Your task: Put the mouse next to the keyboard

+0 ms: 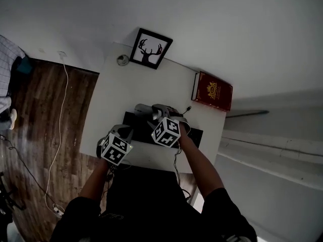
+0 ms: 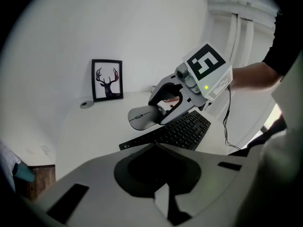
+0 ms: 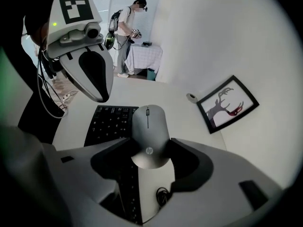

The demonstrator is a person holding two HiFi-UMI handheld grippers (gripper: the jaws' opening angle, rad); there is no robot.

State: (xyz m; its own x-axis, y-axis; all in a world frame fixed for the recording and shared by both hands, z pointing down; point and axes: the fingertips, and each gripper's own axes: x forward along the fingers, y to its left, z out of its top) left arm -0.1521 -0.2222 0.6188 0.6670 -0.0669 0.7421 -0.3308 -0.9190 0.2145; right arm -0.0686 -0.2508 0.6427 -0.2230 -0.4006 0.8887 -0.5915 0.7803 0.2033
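- Mouse [image 3: 149, 136]: grey, clamped by its sides near the rear in the right gripper [image 3: 150, 143]. It is held in the air over the keyboard's long edge on the frame side, and appears clear of the keys.
- Keyboard [image 3: 110, 123]: black, lying flat on the white table [image 1: 126, 84].
- Step in hand, as judged: carrying and placing. The mouse is lifted and not yet set down.
- Method advised:
  - Move the mouse sideways off the keyboard until bare table lies wholly beneath it.
  - Keep it level, with its length square to the keyboard's long edge.
  - Lower it until the base rests flat just beside the keyboard, without touching it.
  - Part the jaws only then, and draw back along the mouse's length so it is not dragged.
- Risk, as judged: the smooth, rounded shell may slip or tip in a side grip, and letting go while it overhangs the keys would leave it tilted.
- Cable [image 3: 163, 194]: a small dark loop on the table beside the keyboard, below the jaws. Avoid it as a landing spot.
- Left gripper [image 2: 158, 188]: jaws together with nothing between them, hanging off the keyboard's left end. It is not needed for this step.
- Frame [image 2: 107, 79]: a deer print, well beyond the keyboard's far edge, with a small disc [image 2: 85, 104] beside it.
- Book [image 1: 212, 91]: red, past the keyboard's far right corner.
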